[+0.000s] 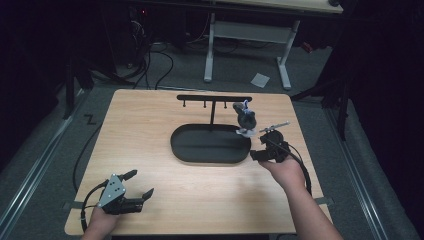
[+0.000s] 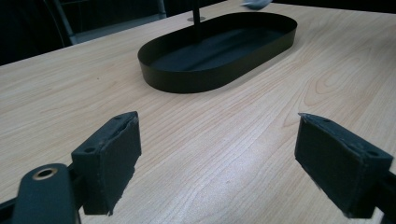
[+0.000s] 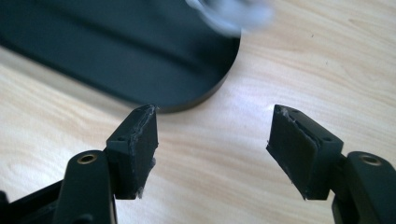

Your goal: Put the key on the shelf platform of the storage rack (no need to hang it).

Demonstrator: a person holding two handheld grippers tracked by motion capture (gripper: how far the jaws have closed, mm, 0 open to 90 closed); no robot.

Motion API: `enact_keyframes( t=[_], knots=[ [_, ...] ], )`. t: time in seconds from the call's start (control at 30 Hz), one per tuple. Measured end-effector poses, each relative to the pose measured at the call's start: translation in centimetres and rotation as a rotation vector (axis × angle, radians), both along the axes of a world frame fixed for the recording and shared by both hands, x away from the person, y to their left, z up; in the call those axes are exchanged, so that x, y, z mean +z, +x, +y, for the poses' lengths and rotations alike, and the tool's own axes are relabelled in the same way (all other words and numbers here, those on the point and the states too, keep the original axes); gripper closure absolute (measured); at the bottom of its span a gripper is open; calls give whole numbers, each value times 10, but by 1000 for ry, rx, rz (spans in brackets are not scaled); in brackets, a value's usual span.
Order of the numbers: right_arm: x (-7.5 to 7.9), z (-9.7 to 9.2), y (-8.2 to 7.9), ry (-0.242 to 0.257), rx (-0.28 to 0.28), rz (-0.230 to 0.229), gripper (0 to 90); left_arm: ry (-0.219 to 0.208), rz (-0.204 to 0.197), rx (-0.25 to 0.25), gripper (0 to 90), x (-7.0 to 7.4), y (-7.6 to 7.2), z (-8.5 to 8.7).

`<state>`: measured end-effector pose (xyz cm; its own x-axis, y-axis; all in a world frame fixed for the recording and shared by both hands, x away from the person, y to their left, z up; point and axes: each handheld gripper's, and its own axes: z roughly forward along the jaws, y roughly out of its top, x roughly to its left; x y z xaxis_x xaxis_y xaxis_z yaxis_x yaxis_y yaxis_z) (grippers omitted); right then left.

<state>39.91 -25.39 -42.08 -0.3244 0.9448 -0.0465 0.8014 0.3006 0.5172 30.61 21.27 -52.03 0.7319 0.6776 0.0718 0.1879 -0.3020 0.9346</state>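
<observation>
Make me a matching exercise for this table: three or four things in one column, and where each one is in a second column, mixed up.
Things:
1. black oval metal tray
2. left gripper
3. right gripper
4. small dark hanging object

Places:
A. near table corner, jaws open
B. beside tray's right end, jaws open
C. middle of the wooden table
D. under the black T-shaped stand, right end

Pairs: 1-C, 2-A, 3-B, 4-D

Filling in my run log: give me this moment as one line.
left gripper: open, empty, near table front edge | right gripper: open, empty, beside black oval tray right end | pale object: on tray's right rim, unidentified
</observation>
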Motion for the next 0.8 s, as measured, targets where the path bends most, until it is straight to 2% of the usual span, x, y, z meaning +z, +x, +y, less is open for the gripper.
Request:
enact_keyframes(
  t=[0.17,0.23,0.4,0.6,0.7,0.73,0.8],
  knots=[
    [-13,-1,-15,-3,12,5,317,6,0,-2,151,0,0,-1],
    [-21,-3,-22,11,7,5,296,6,4,1,151,0,0,0],
    [-38,-8,-36,23,-1,-26,295,7,1,0,151,0,-1,0],
    [-60,-18,-56,81,-28,-67,296,4,5,7,151,0,0,0],
    [-65,-20,-61,94,-30,-76,296,6,1,9,151,0,-1,0],
    [-70,-23,-68,97,-35,-103,294,7,0,10,151,0,-1,0],
    [-75,-26,-73,108,-37,-125,289,8,4,11,151,0,0,-1]
  ],
)
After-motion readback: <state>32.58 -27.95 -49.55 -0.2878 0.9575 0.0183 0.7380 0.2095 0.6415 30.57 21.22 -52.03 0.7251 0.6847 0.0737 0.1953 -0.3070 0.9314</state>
